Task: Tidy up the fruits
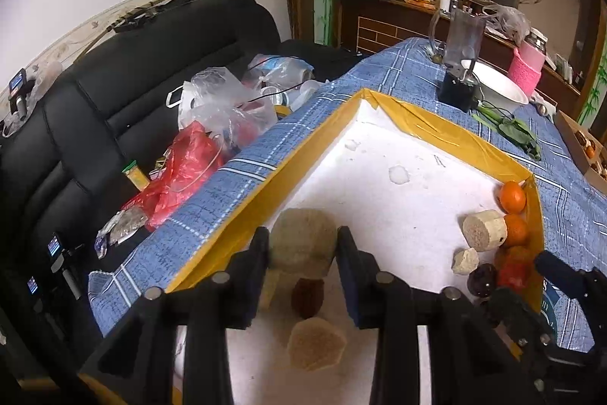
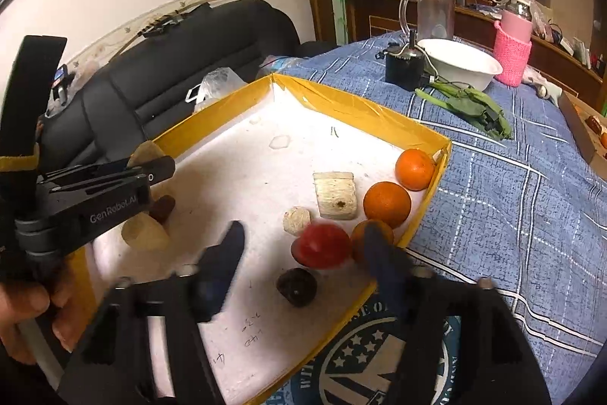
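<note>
Right gripper (image 2: 303, 253) first, nearest me: jaws spread wide around the red fruit (image 2: 321, 245), pads off it, so nothing gripped. I'd let it settle in the row of oranges (image 2: 387, 204) along the tray's yellow rim (image 2: 421, 215), then back straight out so I don't nudge the dark fruit (image 2: 296, 286) just below. Left gripper (image 1: 301, 245): parted too, straddling a tan cork-like chunk (image 1: 303, 238), a sliver of gap either side as far as I can judge. Lift clear without dragging it. Beyond, white foam tray floor (image 1: 398, 177), blue checked tablecloth (image 2: 493, 185), a white bowl (image 2: 461, 61), pink-sleeved bottle (image 2: 512, 40), black sofa (image 1: 132, 82) behind.
</note>
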`<state>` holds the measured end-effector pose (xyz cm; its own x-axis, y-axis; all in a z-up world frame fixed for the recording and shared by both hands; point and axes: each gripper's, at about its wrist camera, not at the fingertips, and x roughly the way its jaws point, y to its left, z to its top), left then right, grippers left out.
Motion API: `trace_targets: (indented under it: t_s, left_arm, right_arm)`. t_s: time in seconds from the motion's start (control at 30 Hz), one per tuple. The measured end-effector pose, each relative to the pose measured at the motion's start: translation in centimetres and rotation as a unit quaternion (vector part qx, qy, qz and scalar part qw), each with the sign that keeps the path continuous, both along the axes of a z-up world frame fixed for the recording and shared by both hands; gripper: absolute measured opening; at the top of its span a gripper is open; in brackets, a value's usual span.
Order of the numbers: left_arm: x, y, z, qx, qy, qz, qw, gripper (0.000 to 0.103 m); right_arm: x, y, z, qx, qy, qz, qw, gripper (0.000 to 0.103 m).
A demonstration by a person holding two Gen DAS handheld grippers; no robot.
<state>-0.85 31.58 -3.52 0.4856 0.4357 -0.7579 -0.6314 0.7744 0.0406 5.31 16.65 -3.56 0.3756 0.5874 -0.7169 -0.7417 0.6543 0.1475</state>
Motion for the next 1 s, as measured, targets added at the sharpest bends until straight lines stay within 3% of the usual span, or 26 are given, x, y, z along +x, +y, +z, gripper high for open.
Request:
trace_targets:
  t_s: [0.03, 0.17, 0.27, 0.5, 0.67, 1.0]
  left_arm:
    - [-0.3, 0.0, 0.3, 0.010, -0.003, 0.008, 0.9999, 0.067]
    - [-1.3, -0.6, 1.1, 0.043, -0.021, 0.016, 0.9987, 0.080]
    - [-1.9, -0.8, 1.3, 0.037, -0.021, 0.011, 0.9990, 0.081]
    - [-3.6, -1.5, 1.1, 0.026, -0.018, 0.010, 0.9994, 0.085]
    - [-5.0, -1.7, 1.6, 0.017, -0.028, 0.019, 0.9993, 0.090]
    - [-8.1, -3.4, 2.6, 0.029, -0.041, 0.022, 0.9985, 0.095]
  right_arm:
    - [-0.2, -0.3, 0.3, 0.002, -0.008, -0.004, 1.000, 0.067]
    - [-0.6, -1.1, 0.8, 0.006, -0.013, -0.012, 1.000, 0.070]
    - [-1.3, -1.3, 0.7, 0.005, -0.012, -0.006, 1.000, 0.078]
    - [-4.0, -2.0, 0.4, 0.001, -0.021, 0.014, 1.000, 0.082]
    - [-5.4, -3.2, 1.2, 0.003, -0.036, 0.021, 0.999, 0.091]
    - [-6.2, -3.7, 2.2, 0.003, -0.032, 0.030, 0.999, 0.095]
